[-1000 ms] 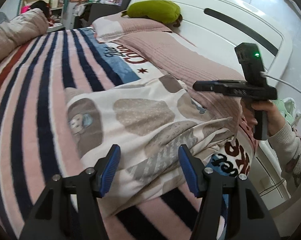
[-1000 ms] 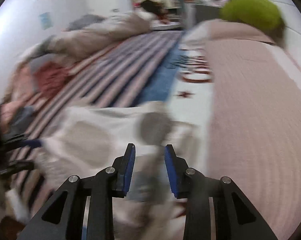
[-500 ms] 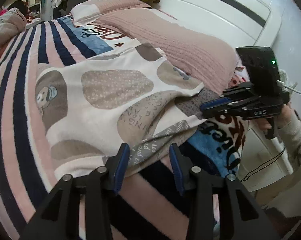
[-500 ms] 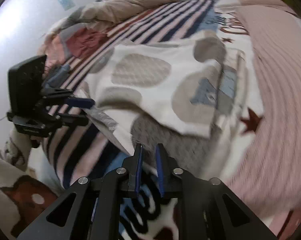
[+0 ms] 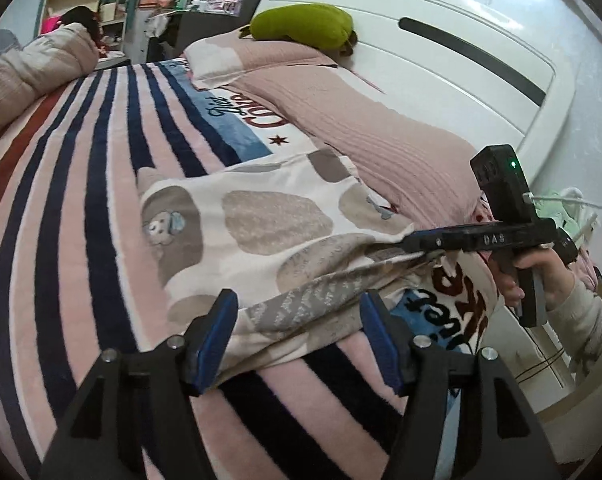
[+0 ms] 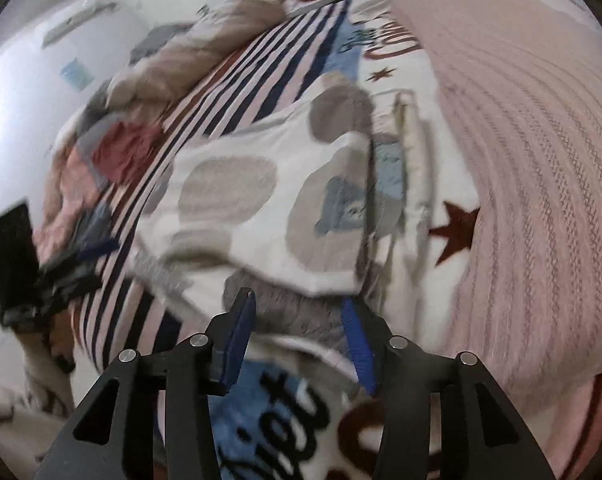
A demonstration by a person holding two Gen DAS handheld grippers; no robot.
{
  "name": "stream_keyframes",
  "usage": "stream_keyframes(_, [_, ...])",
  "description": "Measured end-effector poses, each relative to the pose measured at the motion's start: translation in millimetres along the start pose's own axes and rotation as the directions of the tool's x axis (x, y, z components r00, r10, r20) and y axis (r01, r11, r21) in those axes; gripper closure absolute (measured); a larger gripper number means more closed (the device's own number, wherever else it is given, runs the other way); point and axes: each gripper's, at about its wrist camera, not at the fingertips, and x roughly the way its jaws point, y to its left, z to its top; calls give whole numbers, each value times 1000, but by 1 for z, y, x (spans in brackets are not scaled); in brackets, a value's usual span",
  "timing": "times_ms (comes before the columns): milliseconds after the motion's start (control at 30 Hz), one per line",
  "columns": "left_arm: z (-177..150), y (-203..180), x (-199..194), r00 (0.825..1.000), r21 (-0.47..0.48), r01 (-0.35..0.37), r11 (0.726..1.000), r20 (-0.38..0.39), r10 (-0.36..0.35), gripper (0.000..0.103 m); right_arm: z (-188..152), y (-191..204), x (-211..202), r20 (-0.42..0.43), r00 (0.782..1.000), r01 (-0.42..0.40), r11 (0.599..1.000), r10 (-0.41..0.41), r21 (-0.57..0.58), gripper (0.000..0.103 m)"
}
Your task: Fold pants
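The pants (image 5: 269, 232) are cream with grey and beige blotches and lie folded over on the striped blanket; they also show in the right wrist view (image 6: 261, 208). My left gripper (image 5: 297, 332) is open, its blue pads on either side of the near edge of the pants, holding nothing. My right gripper (image 6: 299, 332) is open at the other near corner, just off the fabric. In the left wrist view the right gripper (image 5: 417, 240) is seen side-on at the right edge of the pants.
A striped pink, navy and white blanket (image 5: 81, 208) covers the bed. A pink knitted cover (image 5: 381, 128) and a green cushion (image 5: 301, 24) lie by the white headboard (image 5: 441, 60). A bundled duvet (image 5: 29, 68) sits far left. The bed's edge is near right.
Both grippers have opened; half a second ago they were nearly closed on the near edge of the pants. The left gripper has pulled back and the pants lie released on the blanket.
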Motion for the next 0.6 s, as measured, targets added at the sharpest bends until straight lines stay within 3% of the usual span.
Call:
stream_keyframes(200, [0,10,0,1000,-19,-19,1000,1,19,44,15,-11,16,53,996,-70,993,65,93,59])
stream_keyframes(233, [0,11,0,1000,-22,-21,1000,1,21,44,17,-9,17,63,996,-62,994,56,87,74])
stream_keyframes(267, [0,12,0,1000,-24,-23,999,1,23,44,18,-3,18,73,997,-32,997,27,66,97])
stream_keyframes(300, [0,13,0,1000,-25,-25,999,2,25,44,18,0,18,77,997,-12,999,8,48,100])
stream_keyframes(600, [-4,15,8,999,-21,-28,999,-18,27,44,-4,5,-14,103,993,52,999,-53,9,103])
